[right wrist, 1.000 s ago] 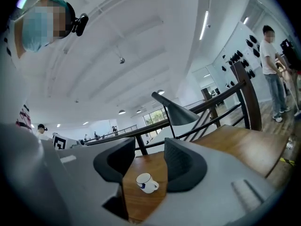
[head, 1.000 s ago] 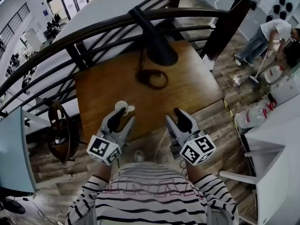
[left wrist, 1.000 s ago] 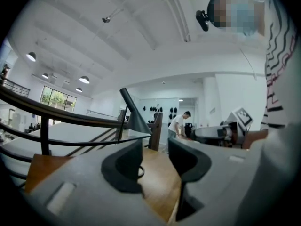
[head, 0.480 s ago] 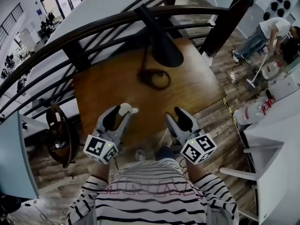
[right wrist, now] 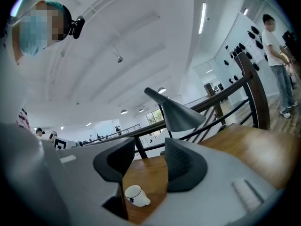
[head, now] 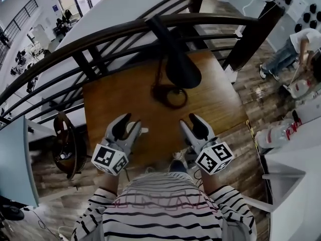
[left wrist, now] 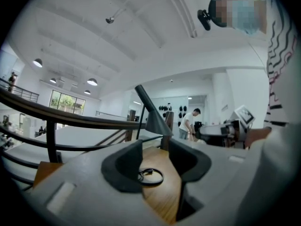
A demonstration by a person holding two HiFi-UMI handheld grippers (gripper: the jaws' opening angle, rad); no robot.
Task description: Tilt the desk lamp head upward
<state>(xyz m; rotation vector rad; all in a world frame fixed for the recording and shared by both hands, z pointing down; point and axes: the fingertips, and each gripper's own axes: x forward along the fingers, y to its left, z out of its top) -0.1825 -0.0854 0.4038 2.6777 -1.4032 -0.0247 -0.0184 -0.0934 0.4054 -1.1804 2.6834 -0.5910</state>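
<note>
Wood fills the middle of the head view: the table [head: 120, 102], with a dark railing [head: 100, 36] curving round its far side. Over the table's far half hangs the black lamp [head: 173, 54]. Its thin arm [head: 159, 31] slants from the railing side down and toward the person, ending in the cone-shaped head [head: 182, 70]. That slant is the long axis: far and high at the arm, nearer and lower at the head, with the shade's mouth facing down at the table.

Both grippers sit by the near edge, pointing level toward the lamp and well apart from it. The right gripper [head: 189, 124] lies almost straight below the head in the head view and is the nearer. The left gripper [head: 128, 124] stands off to one side. Each has its jaws parted with nothing between the pads. In both gripper views the head rides above the jaw line, so I judge the coming move needs a reach forward and up, most likely by the right, to meet the shade from below.

A cord coil [head: 170, 95] lies on the table under the head. A white cup [head: 135, 129], seemingly tipped over, sits just beside the left gripper's tip.

No brand or label can be read on the lamp. The cubes [head: 108, 159] carry only black-and-white square markers, and the faint lettering on the striped shirt [head: 165, 210] is too blurred to read.
</note>
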